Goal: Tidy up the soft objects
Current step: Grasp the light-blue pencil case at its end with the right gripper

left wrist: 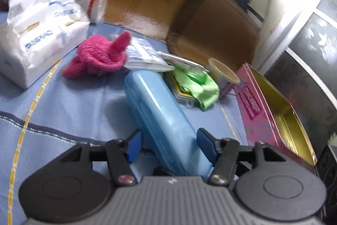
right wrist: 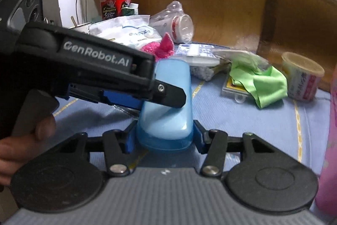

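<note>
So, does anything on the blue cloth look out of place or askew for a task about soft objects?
Yes. Both grippers, left and right, close on the blue plastic case, which looks hard, not soft. It sits tilted, one end raised. The pink knit item and the green cloth lie crumpled and untouched, the cloth draped over a small box.

glossy plastic case (left wrist: 162, 119), fuzzy knit sock (left wrist: 99, 56)
</note>
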The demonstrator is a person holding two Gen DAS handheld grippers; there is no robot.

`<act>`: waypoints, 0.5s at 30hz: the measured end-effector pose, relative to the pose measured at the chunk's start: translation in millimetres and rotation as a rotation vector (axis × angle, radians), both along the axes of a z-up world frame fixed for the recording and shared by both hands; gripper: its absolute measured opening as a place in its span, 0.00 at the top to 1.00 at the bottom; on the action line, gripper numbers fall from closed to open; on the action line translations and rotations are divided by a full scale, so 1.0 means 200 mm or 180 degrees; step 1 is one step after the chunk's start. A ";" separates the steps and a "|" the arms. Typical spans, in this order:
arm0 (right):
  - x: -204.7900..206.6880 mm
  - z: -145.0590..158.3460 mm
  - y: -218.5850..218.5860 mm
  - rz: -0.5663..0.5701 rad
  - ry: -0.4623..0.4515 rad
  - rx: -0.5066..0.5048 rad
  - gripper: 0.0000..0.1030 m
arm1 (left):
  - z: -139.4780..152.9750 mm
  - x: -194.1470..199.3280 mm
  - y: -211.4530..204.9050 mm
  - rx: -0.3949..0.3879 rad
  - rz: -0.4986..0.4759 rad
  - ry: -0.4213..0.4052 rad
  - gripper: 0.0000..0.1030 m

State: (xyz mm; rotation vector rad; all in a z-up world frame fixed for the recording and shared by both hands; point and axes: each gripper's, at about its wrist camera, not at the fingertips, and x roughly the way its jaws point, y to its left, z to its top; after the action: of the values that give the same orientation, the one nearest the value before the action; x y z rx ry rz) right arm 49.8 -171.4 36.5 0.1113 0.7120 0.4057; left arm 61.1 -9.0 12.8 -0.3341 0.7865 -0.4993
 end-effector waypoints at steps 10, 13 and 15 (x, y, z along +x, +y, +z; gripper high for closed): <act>-0.18 0.00 -0.10 -0.0278 0.0006 -0.0006 0.46 | 0.03 -0.16 -0.20 0.0235 -0.0234 -0.0083 0.46; -0.26 -0.01 -0.12 -0.0342 -0.0039 -0.0074 0.46 | 0.02 -0.20 -0.24 0.0246 -0.0302 -0.0064 0.45; -0.29 -0.01 -0.13 -0.0363 -0.0065 -0.0119 0.46 | 0.02 -0.21 -0.27 0.0293 -0.0322 -0.0073 0.43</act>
State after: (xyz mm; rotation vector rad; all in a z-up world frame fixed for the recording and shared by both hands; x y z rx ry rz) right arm -8.1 -196.5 34.6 0.1118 0.6892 0.2841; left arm 18.7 -63.3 16.5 -0.2036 0.8042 -0.5587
